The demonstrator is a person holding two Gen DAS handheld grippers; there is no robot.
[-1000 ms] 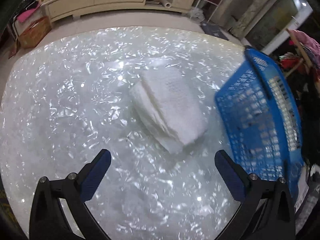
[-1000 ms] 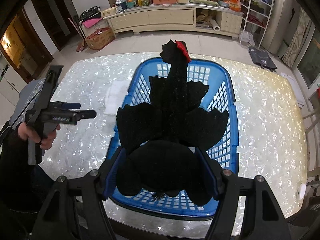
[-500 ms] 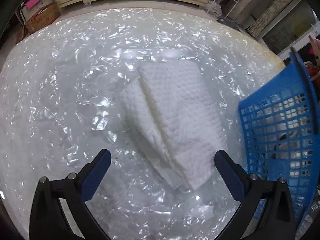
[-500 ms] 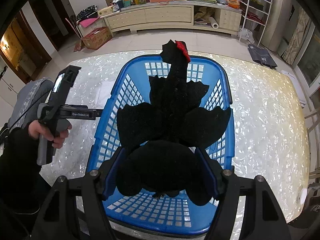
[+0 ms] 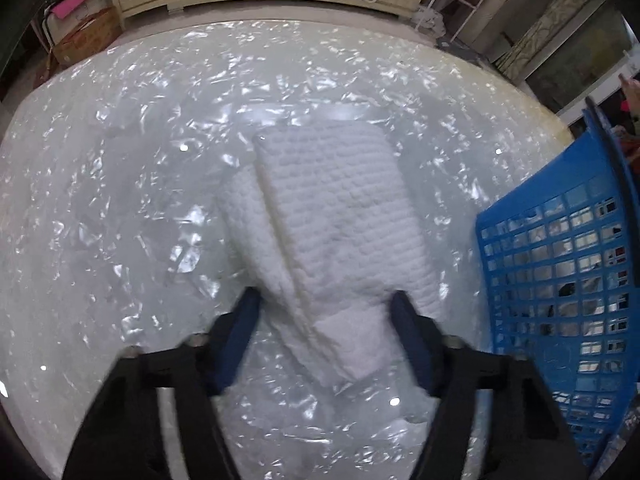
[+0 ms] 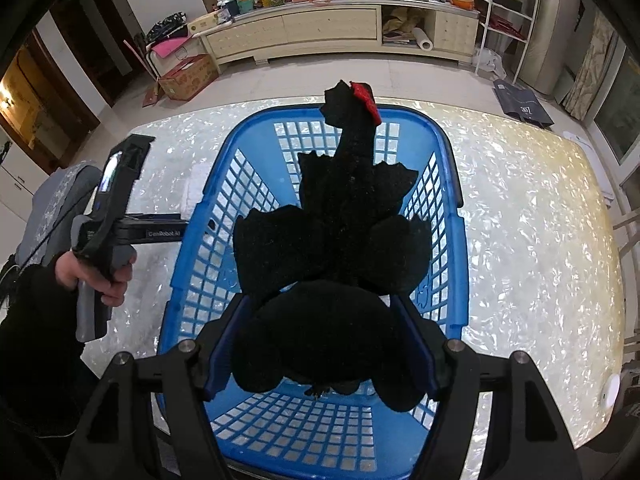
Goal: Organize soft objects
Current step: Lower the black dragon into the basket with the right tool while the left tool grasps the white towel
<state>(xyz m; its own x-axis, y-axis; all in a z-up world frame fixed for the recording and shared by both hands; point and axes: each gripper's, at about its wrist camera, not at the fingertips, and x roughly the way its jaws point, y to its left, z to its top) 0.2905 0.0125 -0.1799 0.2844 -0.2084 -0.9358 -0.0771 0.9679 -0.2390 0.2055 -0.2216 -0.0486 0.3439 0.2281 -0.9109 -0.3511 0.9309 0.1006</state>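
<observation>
A folded white waffle towel (image 5: 340, 216) lies on the pearly white table (image 5: 120, 208). My left gripper (image 5: 326, 300) has its fingers on both sides of the towel's near end, closing in on it with motion blur. My right gripper (image 6: 320, 320) is shut on a black plush swan (image 6: 336, 248) with a red beak, held above the blue plastic basket (image 6: 448, 208). The basket also shows at the right of the left wrist view (image 5: 560, 264). The left gripper's body and the hand that holds it show in the right wrist view (image 6: 108, 216).
A long cream cabinet (image 6: 320, 32) loaded with clutter stands beyond the table. A cardboard box (image 6: 188, 76) sits on the floor. A white wire shelf (image 6: 508, 12) stands at the back right. The table's far edge runs just behind the basket.
My left gripper has moved forward and down onto the towel, and its fingers have narrowed around the towel's near end. My right gripper still holds the swan over the basket.
</observation>
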